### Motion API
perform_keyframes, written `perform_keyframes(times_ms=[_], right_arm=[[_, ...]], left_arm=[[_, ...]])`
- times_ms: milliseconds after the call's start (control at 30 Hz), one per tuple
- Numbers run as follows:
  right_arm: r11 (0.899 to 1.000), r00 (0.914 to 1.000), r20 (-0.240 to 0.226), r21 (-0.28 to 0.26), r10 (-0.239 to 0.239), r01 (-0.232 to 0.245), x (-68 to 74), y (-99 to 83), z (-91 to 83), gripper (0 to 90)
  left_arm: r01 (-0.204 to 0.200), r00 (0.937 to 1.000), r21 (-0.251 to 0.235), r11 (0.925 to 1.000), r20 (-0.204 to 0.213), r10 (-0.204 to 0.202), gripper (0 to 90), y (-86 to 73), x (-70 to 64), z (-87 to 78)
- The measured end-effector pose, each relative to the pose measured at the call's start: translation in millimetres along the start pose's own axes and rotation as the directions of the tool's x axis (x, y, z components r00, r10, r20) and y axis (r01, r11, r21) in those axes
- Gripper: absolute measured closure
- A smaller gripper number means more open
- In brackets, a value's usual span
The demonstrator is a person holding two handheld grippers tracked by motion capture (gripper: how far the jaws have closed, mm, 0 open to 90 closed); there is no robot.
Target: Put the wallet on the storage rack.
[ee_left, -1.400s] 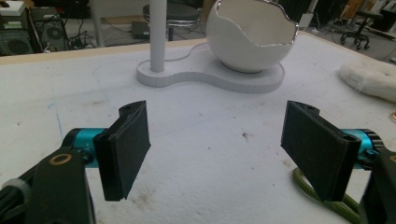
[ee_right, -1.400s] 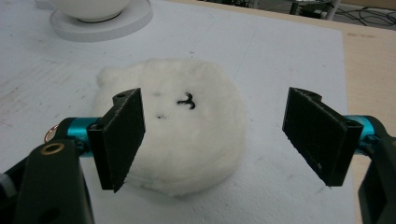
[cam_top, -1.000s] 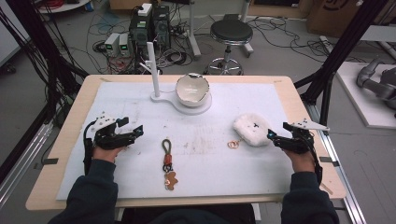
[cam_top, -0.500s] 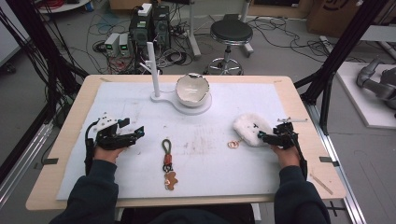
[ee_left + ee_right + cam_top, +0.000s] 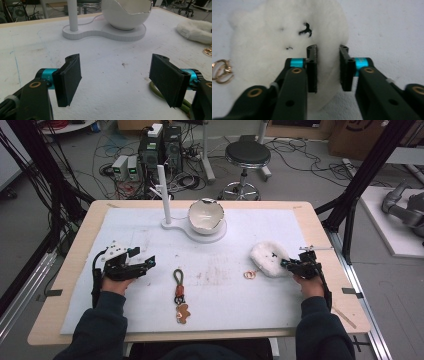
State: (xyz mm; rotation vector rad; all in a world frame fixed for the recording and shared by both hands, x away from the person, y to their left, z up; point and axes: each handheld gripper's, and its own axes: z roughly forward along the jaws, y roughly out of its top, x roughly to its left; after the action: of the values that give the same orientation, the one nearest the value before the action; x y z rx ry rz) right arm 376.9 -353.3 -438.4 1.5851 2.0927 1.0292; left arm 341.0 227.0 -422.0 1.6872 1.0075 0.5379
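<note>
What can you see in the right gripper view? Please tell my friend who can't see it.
The right gripper has its two black jaws closed around the edge of a fluffy white plush toy lying on a white table. Gold rings lie beside the toy at the left edge.

sleeves (image 5: 100,330): dark navy | right claw (image 5: 328,68): black jaws, cyan collars, brass screws

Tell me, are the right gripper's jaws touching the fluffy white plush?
Touching. The right gripper view shows the right gripper with both jaws pressed into the white plush, fur pinched between them.
</note>
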Motion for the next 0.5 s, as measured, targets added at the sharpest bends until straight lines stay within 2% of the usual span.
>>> perform_keyframes(times_ms=[67,167,267,300,400,500], right_arm=[[1.000,0.9997,-0.021,-0.024,-0.015,0.015,0.3,0.5,-3.3,79.7],[0.999,0.9994,-0.027,-0.044,-0.024,0.022,1.5,1.3,-5.3,80.1],[0.992,0.9970,-0.062,-0.116,-0.047,0.039,3.6,3.1,-11.6,81.3],[0.986,0.9918,-0.115,-0.163,-0.057,0.038,5.4,4.4,-15.9,81.8],[0.974,0.9776,-0.193,-0.224,-0.084,0.040,12.0,6.5,-20.9,82.1],[0.964,0.9647,-0.235,-0.260,-0.119,0.056,19.4,9.2,-24.1,82.2]], left_arm=[[-0.001,1.0000,0.001,1.0000,0.002,0.001,25.7,0.0,0.9,0.1],[-0.001,1.0000,0.001,1.0000,0.000,0.001,25.7,0.1,1.3,-0.1],[0.001,1.0000,-0.002,1.0000,0.005,-0.001,26.3,0.3,1.1,-0.2],[0.002,0.9999,-0.007,1.0000,0.016,-0.002,27.7,0.7,0.6,0.1],[0.000,0.9995,-0.008,1.0000,0.032,0.001,30.3,1.9,-1.1,0.4],[-0.004,0.9974,-0.021,0.9998,0.071,0.005,30.5,6.1,-7.2,2.9]])
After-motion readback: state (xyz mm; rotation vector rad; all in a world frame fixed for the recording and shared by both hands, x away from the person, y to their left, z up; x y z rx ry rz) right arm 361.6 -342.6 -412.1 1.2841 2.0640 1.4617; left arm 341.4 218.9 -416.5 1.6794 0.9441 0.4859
